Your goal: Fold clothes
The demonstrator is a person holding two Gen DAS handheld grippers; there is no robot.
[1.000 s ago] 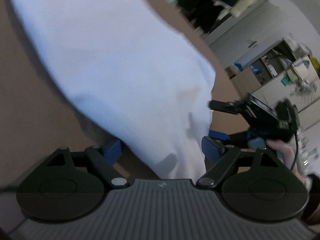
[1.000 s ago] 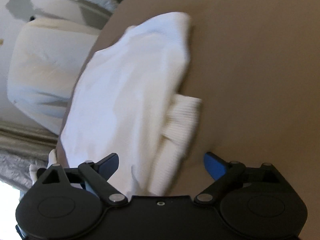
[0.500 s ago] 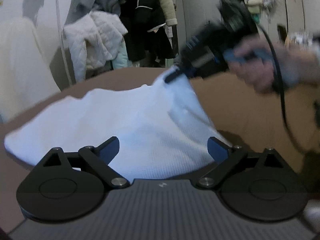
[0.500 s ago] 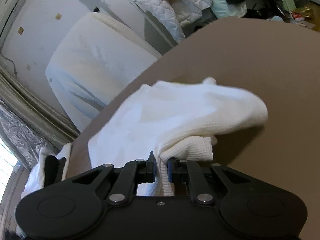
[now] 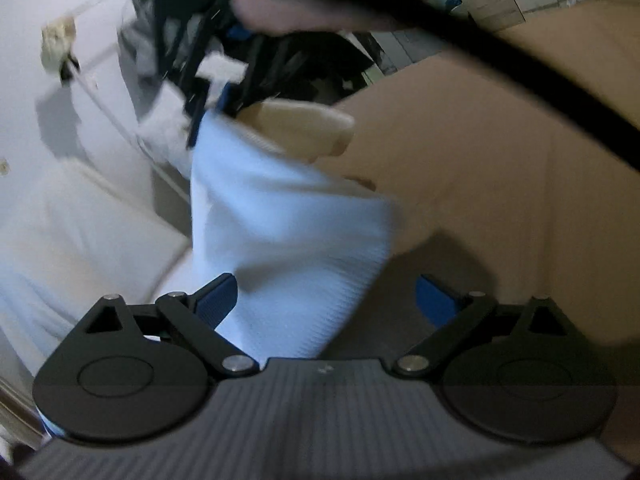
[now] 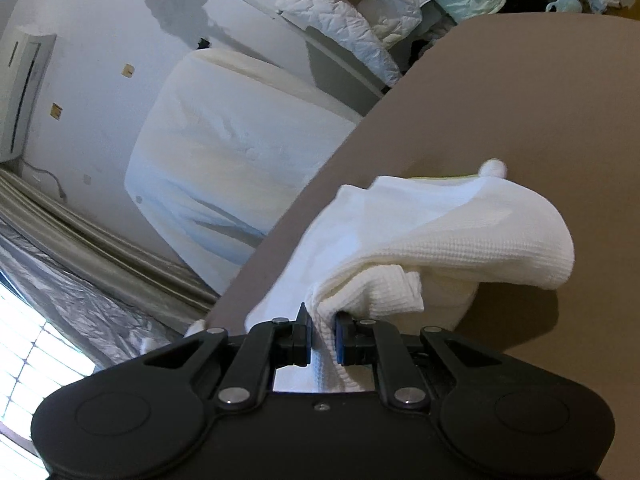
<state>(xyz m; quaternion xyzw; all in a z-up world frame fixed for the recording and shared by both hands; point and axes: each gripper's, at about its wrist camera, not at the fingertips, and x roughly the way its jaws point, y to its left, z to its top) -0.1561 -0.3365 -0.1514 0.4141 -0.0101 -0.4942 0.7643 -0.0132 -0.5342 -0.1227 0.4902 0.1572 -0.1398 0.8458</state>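
A white waffle-knit garment is partly lifted off the brown table. My right gripper is shut on a bunched edge of it, and the rest drapes down onto the table in a loose fold. In the left wrist view the same garment hangs from the blurred right gripper at the top. Its lower end falls between the jaws of my left gripper, close to the left blue fingertip. The left jaws are opening wide and the pads do not press the cloth.
A black cable crosses above the table, below a person's hand. Beyond the table's edge a white covered mattress leans on the wall. A white quilted jacket and other clothes hang nearby.
My right gripper closed on the garment's edge and raised it off the table. My left gripper rolled and swung sideways with its jaws widening; the cloth now hangs between them.
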